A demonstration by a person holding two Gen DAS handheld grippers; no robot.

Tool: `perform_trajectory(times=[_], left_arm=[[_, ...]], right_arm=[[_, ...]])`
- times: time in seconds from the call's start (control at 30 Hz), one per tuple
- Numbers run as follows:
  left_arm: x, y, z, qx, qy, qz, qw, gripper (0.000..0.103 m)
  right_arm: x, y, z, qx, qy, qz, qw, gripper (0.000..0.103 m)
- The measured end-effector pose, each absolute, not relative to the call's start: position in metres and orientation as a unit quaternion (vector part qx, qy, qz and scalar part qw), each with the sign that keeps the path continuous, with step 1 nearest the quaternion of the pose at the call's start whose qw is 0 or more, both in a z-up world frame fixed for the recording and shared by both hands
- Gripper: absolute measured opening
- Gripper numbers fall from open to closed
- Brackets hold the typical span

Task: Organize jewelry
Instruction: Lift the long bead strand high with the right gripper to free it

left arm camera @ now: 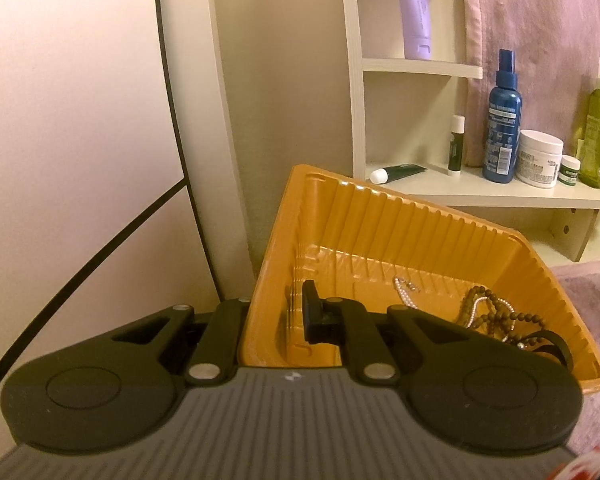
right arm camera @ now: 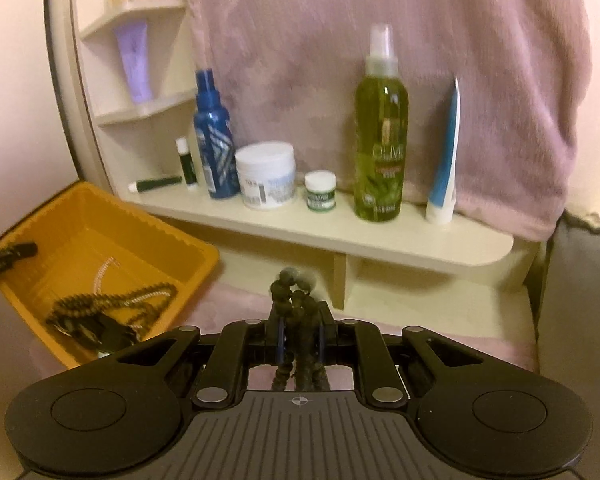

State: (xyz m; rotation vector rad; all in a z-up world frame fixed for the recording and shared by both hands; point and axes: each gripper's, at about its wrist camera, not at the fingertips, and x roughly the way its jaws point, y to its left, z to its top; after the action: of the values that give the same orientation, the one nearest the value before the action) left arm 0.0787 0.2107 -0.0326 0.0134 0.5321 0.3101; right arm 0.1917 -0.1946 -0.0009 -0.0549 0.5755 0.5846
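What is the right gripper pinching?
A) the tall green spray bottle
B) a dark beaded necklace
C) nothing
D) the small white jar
B: the right gripper is shut on a dark beaded necklace, whose strands hang through the closed jaws.

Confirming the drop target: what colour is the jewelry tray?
Orange tray, clearest in the left wrist view.

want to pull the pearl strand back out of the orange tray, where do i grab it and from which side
Grip the pearl strand at mid-length, coming straight down from above. It lies flat on the floor of the orange tray, apart from the brown bead necklace, and the tray's tall ribbed walls block any sideways approach.
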Motion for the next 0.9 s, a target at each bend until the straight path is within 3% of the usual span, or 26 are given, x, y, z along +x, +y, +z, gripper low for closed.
perform_trajectory(times=[0.23,0.27,0.3,0.9], left_arm=[[0.078,0.212,-0.033,0.004,0.259,0.150,0.954,0.010],[0.078,0.212,-0.033,0.004,0.259,0.150,0.954,0.010],[0.078,0.212,-0.033,0.004,0.259,0.150,0.954,0.010],[0.077,0.212,-0.031,-0.003,0.252,0.144,0.957,0.010]], right_arm=[[0.181,-0.193,0.030,-0.030,0.260,0.290,0.921,0.015],[0.180,-0.193,0.034,-0.029,0.258,0.291,0.921,0.008],[0.180,-0.193,0.038,-0.028,0.256,0.291,0.921,0.008],[0.173,-0.194,0.109,-0.046,0.190,0.294,0.936,0.008]])
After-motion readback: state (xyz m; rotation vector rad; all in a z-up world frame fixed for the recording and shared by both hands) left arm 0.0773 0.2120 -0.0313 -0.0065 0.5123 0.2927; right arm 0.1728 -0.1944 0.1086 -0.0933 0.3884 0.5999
